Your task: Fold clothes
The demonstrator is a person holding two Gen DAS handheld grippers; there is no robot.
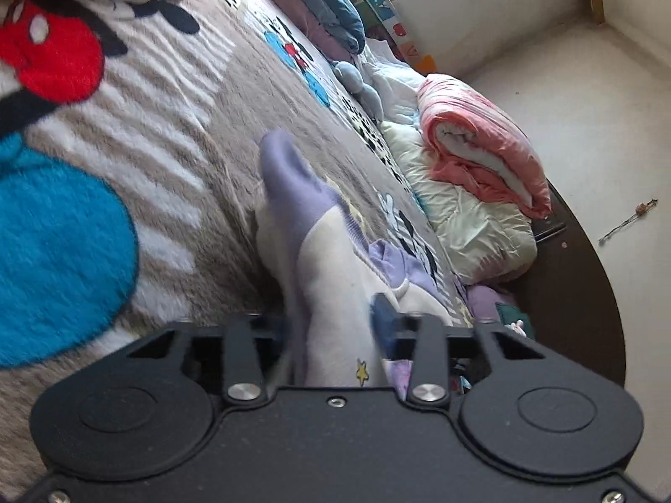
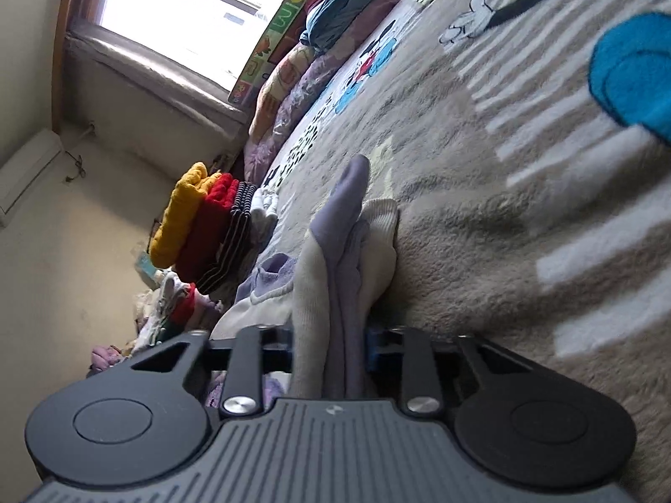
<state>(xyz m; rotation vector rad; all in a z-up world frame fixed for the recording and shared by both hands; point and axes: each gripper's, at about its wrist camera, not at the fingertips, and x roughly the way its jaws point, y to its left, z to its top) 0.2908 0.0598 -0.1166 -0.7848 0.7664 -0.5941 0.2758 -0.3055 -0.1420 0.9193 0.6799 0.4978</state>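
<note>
Both jaws, left gripper (image 1: 335, 327) and right gripper (image 2: 331, 335), clamped on cream-and-lilac garment (image 1: 331, 251) over cartoon blanket (image 1: 167, 159).

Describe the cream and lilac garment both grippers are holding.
The garment is soft knit, cream with lilac cuffs and trim, and a small yellow star near the left gripper. It is bunched and partly lifted off the plush blanket. The right gripper also clamps it, with a lilac end sticking forward from each pair of jaws.
</note>
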